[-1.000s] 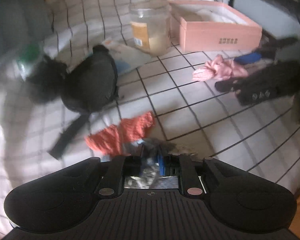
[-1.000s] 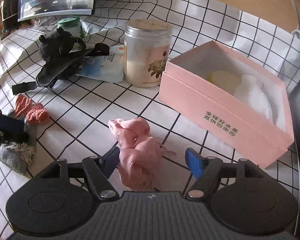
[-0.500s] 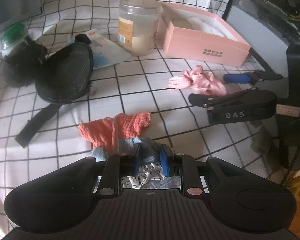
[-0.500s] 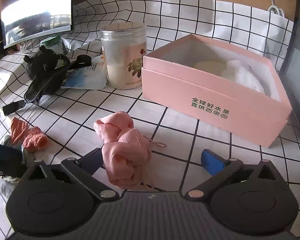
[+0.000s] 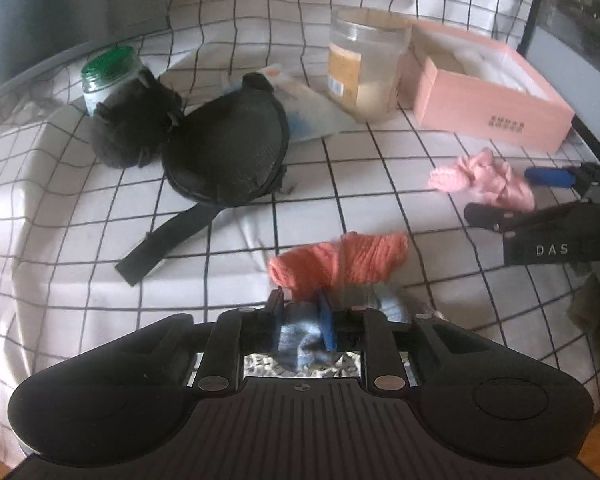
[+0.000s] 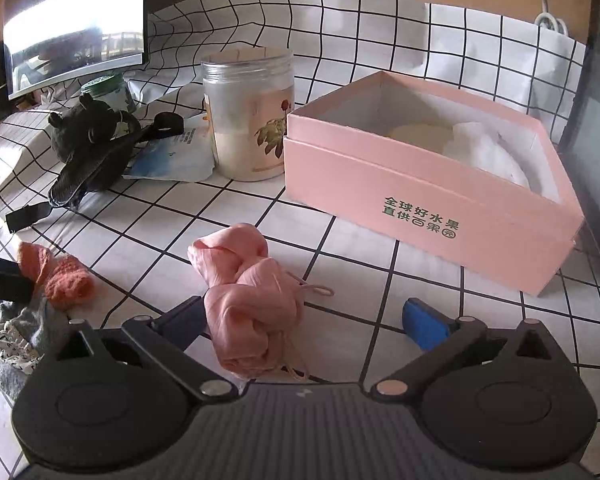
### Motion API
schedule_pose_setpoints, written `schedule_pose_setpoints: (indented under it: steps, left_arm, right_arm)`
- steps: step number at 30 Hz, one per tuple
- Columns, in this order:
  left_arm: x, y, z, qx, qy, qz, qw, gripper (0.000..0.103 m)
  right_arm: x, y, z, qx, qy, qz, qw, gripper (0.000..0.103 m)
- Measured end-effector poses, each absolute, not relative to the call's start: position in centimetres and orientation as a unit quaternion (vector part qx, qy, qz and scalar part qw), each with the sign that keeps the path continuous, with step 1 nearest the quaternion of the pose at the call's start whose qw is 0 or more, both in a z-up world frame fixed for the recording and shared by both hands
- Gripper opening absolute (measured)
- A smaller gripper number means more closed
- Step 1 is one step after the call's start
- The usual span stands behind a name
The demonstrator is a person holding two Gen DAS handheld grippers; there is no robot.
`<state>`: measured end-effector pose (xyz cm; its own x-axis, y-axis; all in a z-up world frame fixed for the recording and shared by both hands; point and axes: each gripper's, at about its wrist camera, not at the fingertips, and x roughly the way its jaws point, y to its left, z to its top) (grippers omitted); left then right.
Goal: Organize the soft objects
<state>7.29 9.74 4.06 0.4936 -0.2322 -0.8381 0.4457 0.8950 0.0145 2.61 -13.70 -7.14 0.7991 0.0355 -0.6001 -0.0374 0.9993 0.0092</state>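
My left gripper [image 5: 300,304] points down at the checked tablecloth. Its jaws are closing, and the blue pads pinch a blue-grey cloth [image 5: 300,340]. Just beyond the fingertips an orange knit cloth [image 5: 340,264] touches that cloth. My right gripper [image 6: 304,314] is wide open and low over the table. A crumpled pink cloth [image 6: 252,300] lies between its fingers, against the left finger and apart from the blue right pad [image 6: 424,324]. The left wrist view shows the pink cloth [image 5: 484,178] and the right gripper [image 5: 516,196] at the right.
An open pink box [image 6: 420,208] with white padding stands right of the pink cloth. A clear jar [image 6: 248,120] and a blue-white packet [image 6: 172,160] sit behind. At the left lie a black plush [image 6: 84,132], a black padded cup with strap [image 5: 228,156] and a green-lidded jar [image 5: 108,68].
The right gripper's jaws have spread wider around the pink cloth. The left gripper has rolled while it keeps hold of the blue-grey cloth, and the orange cloth now sits closer to its fingertips.
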Motion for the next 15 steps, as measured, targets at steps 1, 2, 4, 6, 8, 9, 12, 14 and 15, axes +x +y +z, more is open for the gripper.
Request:
schedule_pose_setpoints:
  steps: [1, 2, 4, 6, 8, 9, 12, 14, 15]
  left_arm:
    - [7.5, 9.7, 4.1, 0.108, 0.465, -0.203, 0.855, 0.021]
    - [7.6, 9.8, 4.1, 0.096, 0.470, -0.207, 0.853, 0.021]
    - [7.8, 10.1, 3.9, 0.068, 0.478, -0.221, 0.847, 0.021]
    - [7.6, 10.1, 3.6, 0.060, 0.474, -0.235, 0.846, 0.021]
    - [7.7, 10.3, 3.3, 0.053, 0.471, -0.242, 0.847, 0.021]
    - [7.7, 10.6, 3.3, 0.046, 0.472, -0.244, 0.846, 0.021]
    - [7.4, 11.2, 4.0, 0.044, 0.462, -0.239, 0.853, 0.025]
    - [6.8, 11.2, 5.1, 0.064, 0.437, -0.234, 0.866, 0.025]
    - [6.6, 11.1, 5.4, 0.076, 0.430, -0.235, 0.868, 0.025]
  right_arm:
    - [2.6, -13.7, -7.1, -0.002, 0.316, 0.019, 0.949, 0.103]
    - [2.6, -13.7, -7.1, -0.002, 0.316, 0.019, 0.948, 0.103]
    - [2.6, -13.7, -7.1, -0.002, 0.316, 0.020, 0.948, 0.103]
    - [2.6, -13.7, -7.1, -0.002, 0.316, 0.020, 0.948, 0.103]
    - [2.6, -13.7, -7.1, -0.002, 0.316, 0.020, 0.949, 0.103]
    - [2.6, -13.7, -7.1, -0.002, 0.316, 0.020, 0.949, 0.103]
    - [2.6, -13.7, -7.1, -0.002, 0.316, 0.020, 0.949, 0.103]
    - [2.6, -13.7, -7.1, -0.002, 0.316, 0.020, 0.949, 0.103]
    - [2.6, -13.7, -7.1, -0.003, 0.315, 0.020, 0.949, 0.103]
